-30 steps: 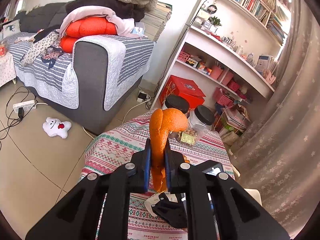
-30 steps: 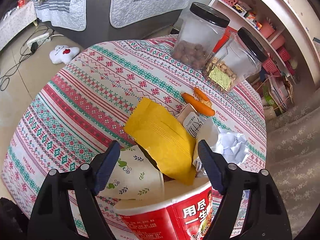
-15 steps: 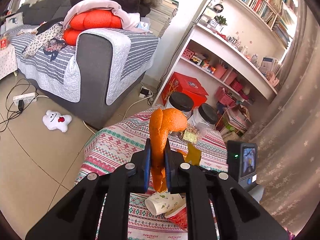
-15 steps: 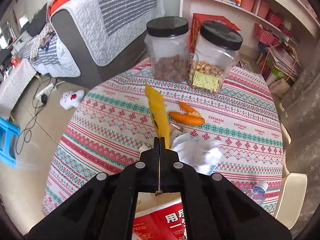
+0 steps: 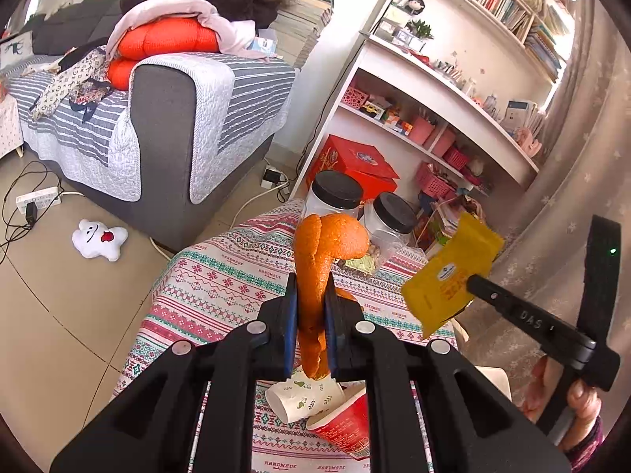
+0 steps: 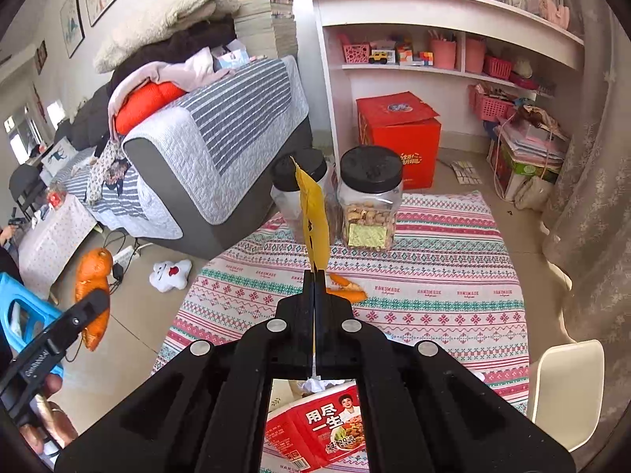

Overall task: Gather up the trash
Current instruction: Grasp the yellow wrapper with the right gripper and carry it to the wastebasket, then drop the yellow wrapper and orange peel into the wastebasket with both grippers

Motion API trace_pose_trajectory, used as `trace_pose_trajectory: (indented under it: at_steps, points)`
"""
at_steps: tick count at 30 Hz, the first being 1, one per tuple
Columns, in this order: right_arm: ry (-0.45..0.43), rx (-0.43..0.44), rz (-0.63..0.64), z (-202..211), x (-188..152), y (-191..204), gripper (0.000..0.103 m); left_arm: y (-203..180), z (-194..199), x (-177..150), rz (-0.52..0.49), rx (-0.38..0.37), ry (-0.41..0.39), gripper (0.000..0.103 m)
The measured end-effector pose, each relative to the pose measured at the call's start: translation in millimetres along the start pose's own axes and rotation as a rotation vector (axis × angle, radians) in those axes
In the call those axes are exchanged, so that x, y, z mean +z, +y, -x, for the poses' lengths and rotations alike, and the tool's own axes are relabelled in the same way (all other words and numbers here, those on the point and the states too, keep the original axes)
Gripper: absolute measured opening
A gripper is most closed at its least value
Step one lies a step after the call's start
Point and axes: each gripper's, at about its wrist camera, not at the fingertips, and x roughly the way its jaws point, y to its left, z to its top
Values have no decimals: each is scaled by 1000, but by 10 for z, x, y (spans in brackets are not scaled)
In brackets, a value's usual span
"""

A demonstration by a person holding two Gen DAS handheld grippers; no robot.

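both loads are lifted clear of the bench (image 6: 434, 283): left tool (image 5: 311, 307) clamped on orange peel (image 5: 323, 244), right tool (image 6: 314, 295) pinching a yellow wrapper (image 6: 315, 213). next, likely, a bin; none in view.

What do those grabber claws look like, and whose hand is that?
Both are matte black plastic. The left gripper has blue pads inside its fingers and round silver bolts on angular, cut-out arms. The right gripper has the same silver bolts; its handle shows pale lettering and a green light. A bare hand with a dark pink cuff holds it.
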Motion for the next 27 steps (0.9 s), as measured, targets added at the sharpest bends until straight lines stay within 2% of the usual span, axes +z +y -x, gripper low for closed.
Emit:
trace_pose_trajectory:
  at_steps: [8, 14, 17, 20, 23, 26, 27]
  points:
    - [-94, -73, -71, 460, -41, -501, 0, -130, -125, -85, -35, 5, 23, 12]
    - [-146, -224, -192, 788, -237, -1196, 0, -240, -230, -139, -60, 12, 34, 12]
    - [-157, -338, -265, 922, -394, -1573, 0, -292, -303, -158, -64, 16, 41, 12]
    - [-145, -460, -350, 988, -575, -1960, 0, -378, -387, -196, -81, 21, 54, 12]
    - [-94, -581, -427, 942, -788, -2330, 0, -514, -467, -251, -110, 23, 65, 12]
    - [-25, -638, -510, 835, -1042, -2710, 0, -680, -541, -328, -139, 9, 83, 12]
    - [3, -649, -529, 801, -1121, -2828, 5, -739, -560, -357, -153, 4, 88, 12]
